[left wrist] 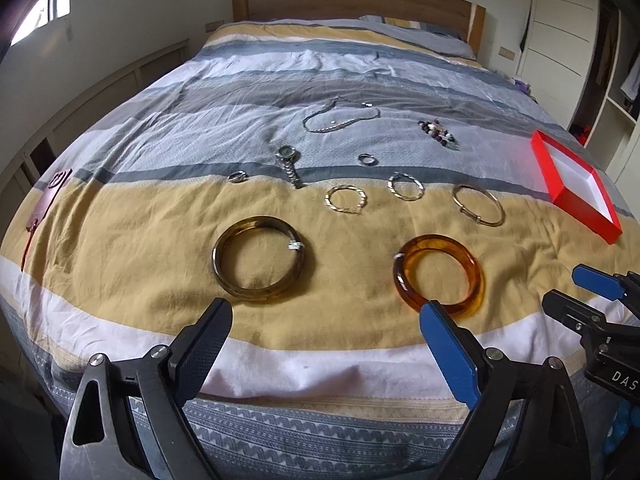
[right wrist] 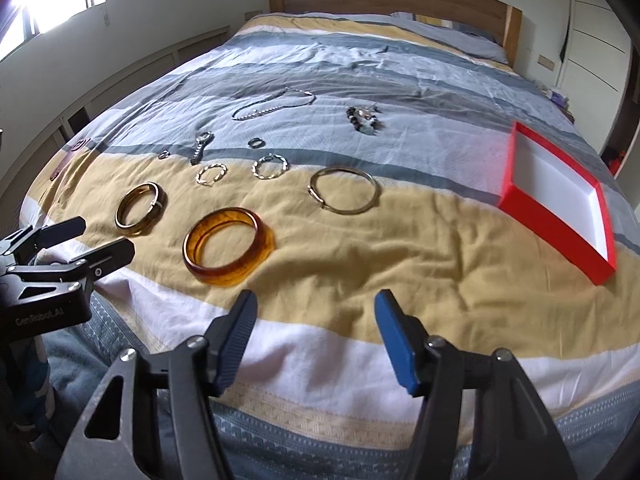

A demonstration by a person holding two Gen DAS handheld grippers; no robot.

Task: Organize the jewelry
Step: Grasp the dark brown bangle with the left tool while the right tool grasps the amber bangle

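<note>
Two grippers hang over the foot edge of a bed (left wrist: 120,240) covered in a striped yellow, grey and white quilt. Left gripper (left wrist: 326,330): jaws spread wide with nothing between them, one black finger and one blue. Right gripper (right wrist: 316,334): jaws parted less widely, also holding nothing.

Jewelry is laid out on the quilt beyond both tools, none of it touched. A red box (right wrist: 560,200) with a white inside lies open toward the bed's right edge, well apart from everything else. Nearest the left gripper lie a dark olive bangle (left wrist: 258,260), just ahead of the black finger, and an amber bangle (left wrist: 438,276), whose near rim sits right behind the blue fingertip in the left view. In the right view the amber bangle lies ahead and to the left of the jaws.

Farther up the quilt come a thin metal bangle (right wrist: 344,189), two twisted hoops (left wrist: 346,199) (left wrist: 405,186), a wristwatch (left wrist: 289,164), two small rings (left wrist: 238,176) (left wrist: 367,159), a chain necklace (left wrist: 340,118) and a cluster of dark beads (left wrist: 438,132).

Bare yellow and white quilt lies between the jaws and the bangles.
</note>
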